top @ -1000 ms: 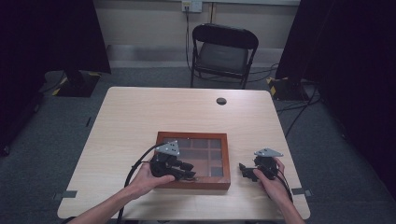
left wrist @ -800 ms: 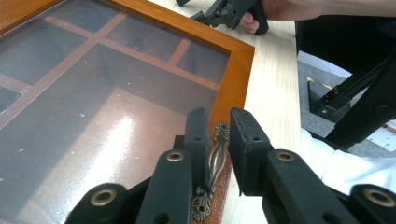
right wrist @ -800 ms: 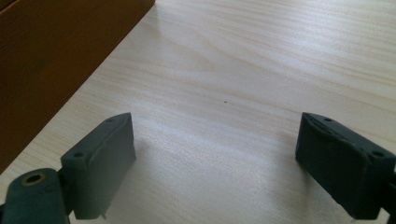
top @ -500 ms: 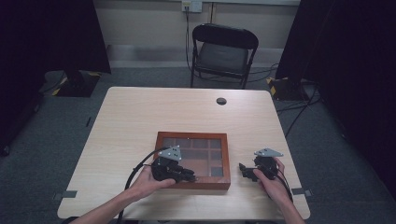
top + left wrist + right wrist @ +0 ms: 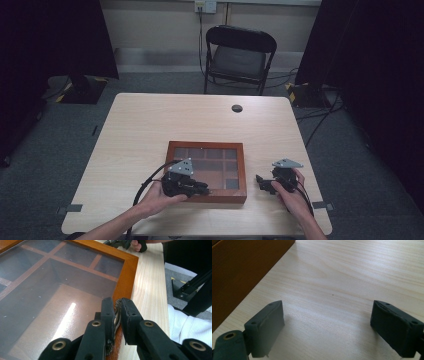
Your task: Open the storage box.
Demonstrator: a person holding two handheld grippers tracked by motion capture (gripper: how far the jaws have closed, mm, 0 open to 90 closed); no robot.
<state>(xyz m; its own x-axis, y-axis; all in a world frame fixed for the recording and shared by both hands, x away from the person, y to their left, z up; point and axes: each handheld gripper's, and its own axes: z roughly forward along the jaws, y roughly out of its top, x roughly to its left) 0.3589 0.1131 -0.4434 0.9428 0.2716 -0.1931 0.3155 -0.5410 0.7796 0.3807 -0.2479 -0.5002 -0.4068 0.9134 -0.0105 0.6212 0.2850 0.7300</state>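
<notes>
A brown wooden box (image 5: 206, 146) with a glass lid over several compartments lies near the table's front edge. My left gripper (image 5: 202, 188) is at the box's near rim. In the left gripper view its jaws (image 5: 117, 305) are shut on a small brass clasp (image 5: 116, 315) on the lid's wooden frame (image 5: 127, 272). My right gripper (image 5: 260, 182) rests on the table just right of the box, pointing toward it. In the right gripper view it (image 5: 327, 320) stands open over bare wood, with the box's side wall (image 5: 242, 267) at the left.
A light wooden table (image 5: 150, 125) carries the box, with a round black cable hole (image 5: 237, 108) near its far edge. A black folding chair (image 5: 239, 55) stands behind the table. Cables trail from both grippers. A white sleeve (image 5: 190, 327) shows off the table's edge.
My left gripper has slid a little toward the table's near edge, along the box's front rim. The right gripper has stayed where it was.
</notes>
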